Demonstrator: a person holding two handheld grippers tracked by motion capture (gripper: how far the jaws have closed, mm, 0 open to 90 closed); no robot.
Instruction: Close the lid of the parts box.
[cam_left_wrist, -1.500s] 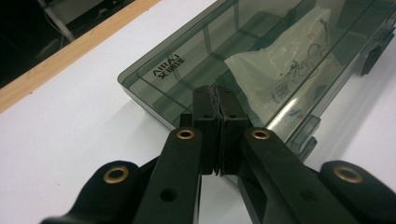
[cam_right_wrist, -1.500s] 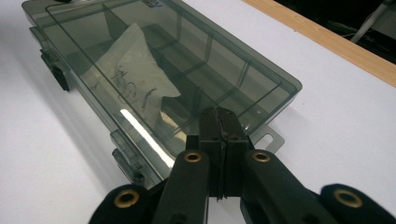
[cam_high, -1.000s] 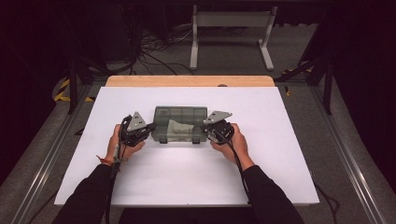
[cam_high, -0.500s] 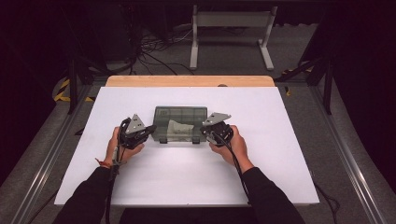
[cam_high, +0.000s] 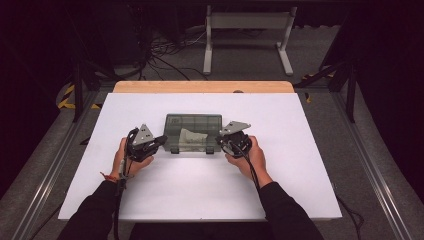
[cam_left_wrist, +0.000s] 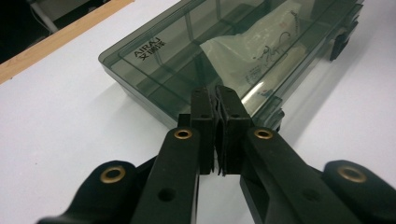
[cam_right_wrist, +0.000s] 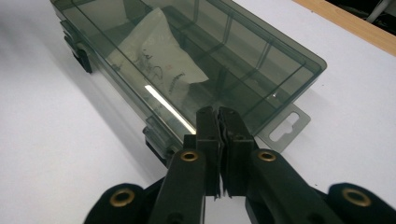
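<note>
Grippers flank a smoke-tinted plastic compartment box (cam_high: 193, 132) lying flat near the middle of the white table (cam_high: 200, 200), its lid shut and its two latches (cam_high: 210, 150) facing the near edge. The left gripper (cam_high: 159, 141) sits just beside the box's left end, the right gripper (cam_high: 222, 142) just beside its right end; in each gripper view the jaws stand pressed together with nothing between them, tips close to the box's near corners. A white paper packet (cam_high: 191, 136) lies inside, visible through the lid. A hang tab (cam_right_wrist: 285, 128) juts from the right end. The box looks light and rigid, with a glossy, likely slippery lid, so a pinch on the smooth top would probably slide; the latches, the lid's rim or the hang tab seem the surer places to take hold.
</note>
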